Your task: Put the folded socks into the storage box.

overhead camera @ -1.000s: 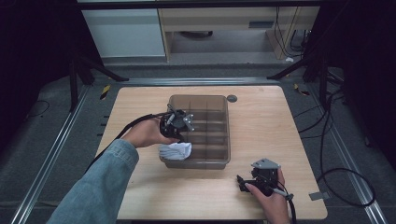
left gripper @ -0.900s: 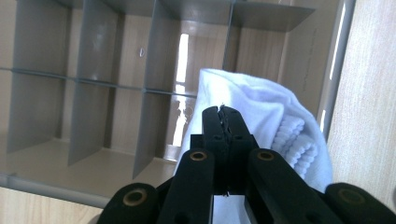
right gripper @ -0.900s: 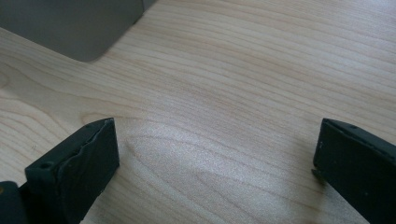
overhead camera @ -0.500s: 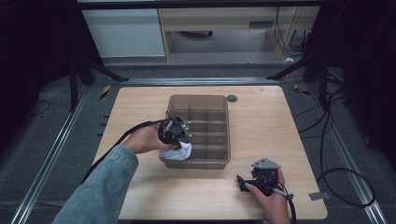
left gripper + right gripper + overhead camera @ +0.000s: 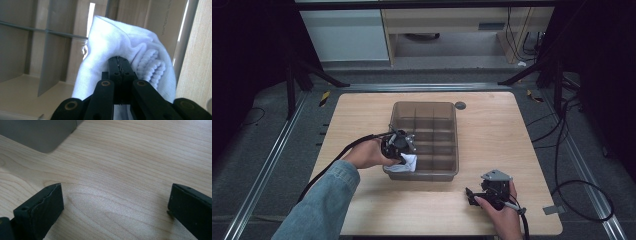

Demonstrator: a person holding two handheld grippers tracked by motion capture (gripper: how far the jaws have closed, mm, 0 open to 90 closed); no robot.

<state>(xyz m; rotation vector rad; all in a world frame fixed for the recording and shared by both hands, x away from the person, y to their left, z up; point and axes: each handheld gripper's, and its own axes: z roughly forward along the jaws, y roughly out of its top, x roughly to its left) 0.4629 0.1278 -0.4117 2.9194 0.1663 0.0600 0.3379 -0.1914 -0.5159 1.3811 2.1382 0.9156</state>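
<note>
Between the pressed-together jaws of the left gripper (image 5: 119, 65) sits a fold of a white sock (image 5: 120, 42); the black pads meet on the cloth, whose ribbed cuff bunches just right of the jaw tips in the left gripper view. From the high view this gripper (image 5: 404, 156) hangs at the near left corner of a smoky translucent divided bin (image 5: 447, 172), with the sock (image 5: 407, 163) showing as a pale lump inside that corner compartment, close against the bin's left and near walls. Thin dividers (image 5: 47, 32) split the bin into compartments, and the light wood of the table shows through its floor. A hand (image 5: 369, 154) in a blue denim sleeve (image 5: 319, 205) carries the gripper, and its black cable (image 5: 337, 157) trails back over the table's left side. Well apart, near the table's front right, the right gripper (image 5: 469, 195) rests low over the bare wooden table (image 5: 522, 135), held by the other hand (image 5: 499, 212), with a grey three-cornered plate (image 5: 496, 176) on top. Its jaws stand spread wide with nothing between them, only wood grain (image 5: 117, 195), and a corner of the bin (image 5: 45, 135) lies ahead at upper left in the right gripper view.
</note>
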